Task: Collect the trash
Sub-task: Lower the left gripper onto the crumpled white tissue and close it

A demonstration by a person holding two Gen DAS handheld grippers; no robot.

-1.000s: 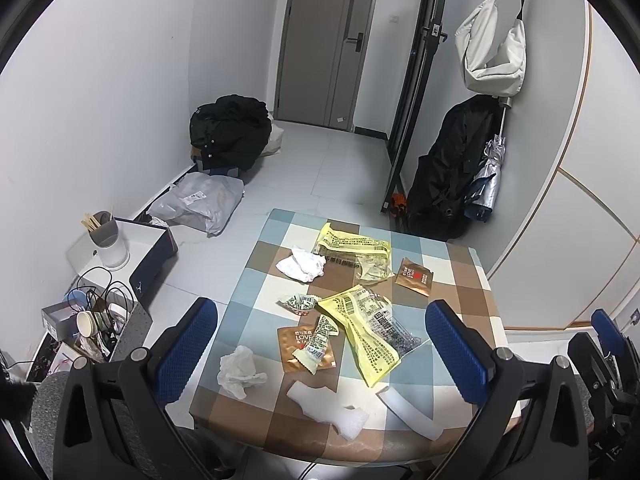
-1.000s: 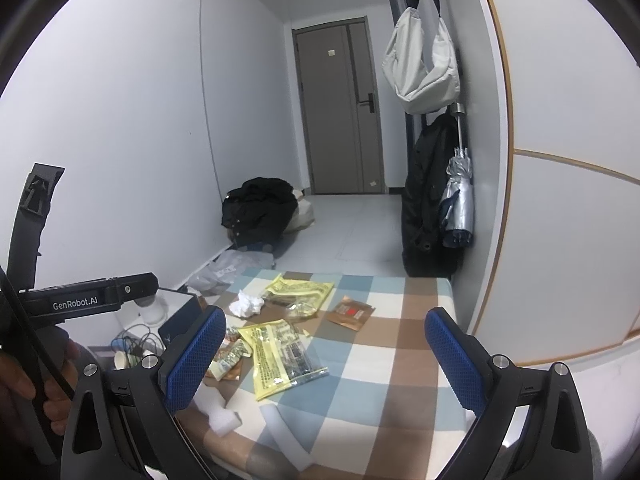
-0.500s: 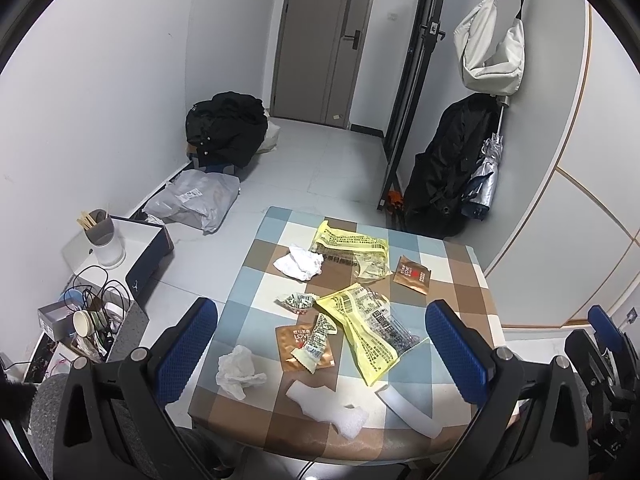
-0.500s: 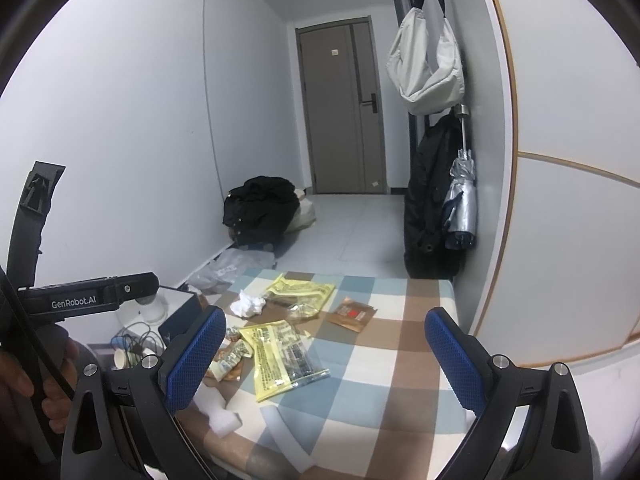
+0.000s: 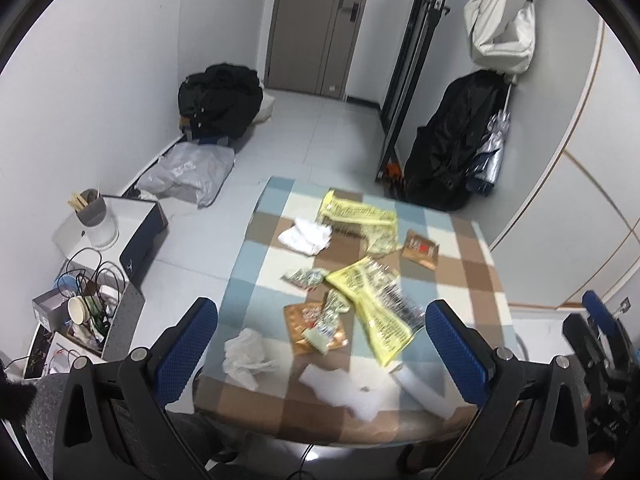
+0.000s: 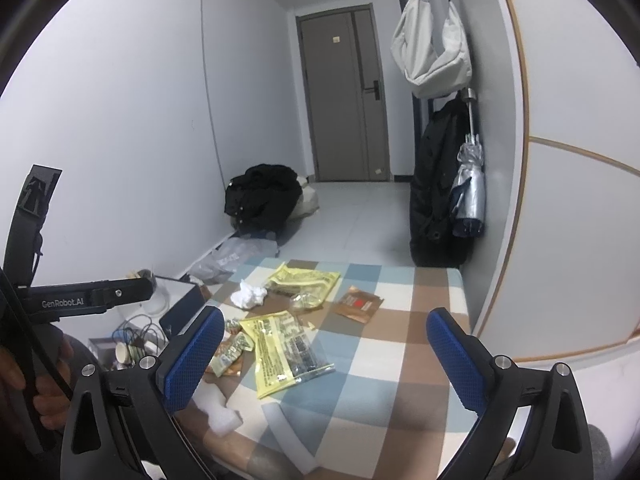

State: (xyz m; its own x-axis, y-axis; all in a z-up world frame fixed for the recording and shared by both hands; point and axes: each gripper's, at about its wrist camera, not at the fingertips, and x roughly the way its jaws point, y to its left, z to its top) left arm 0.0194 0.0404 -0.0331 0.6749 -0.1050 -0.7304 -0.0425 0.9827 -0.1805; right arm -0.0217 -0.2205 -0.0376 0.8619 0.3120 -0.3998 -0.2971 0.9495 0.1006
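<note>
Fingers [image 5: 188,344] spread, empty; two yellow wrappers [image 5: 376,312], two tissues [image 5: 244,356].

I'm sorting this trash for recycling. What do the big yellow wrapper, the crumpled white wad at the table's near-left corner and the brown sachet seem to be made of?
Big yellow wrapper: likely thin glossy plastic film; part of it is see-through and it shows sheen.
Crumpled white wad: probably tissue paper or thin plastic; soft, matte folds, too blurred to settle.
Brown sachet: seemingly foil-laminated plastic, flat with a coppery shine.
</note>
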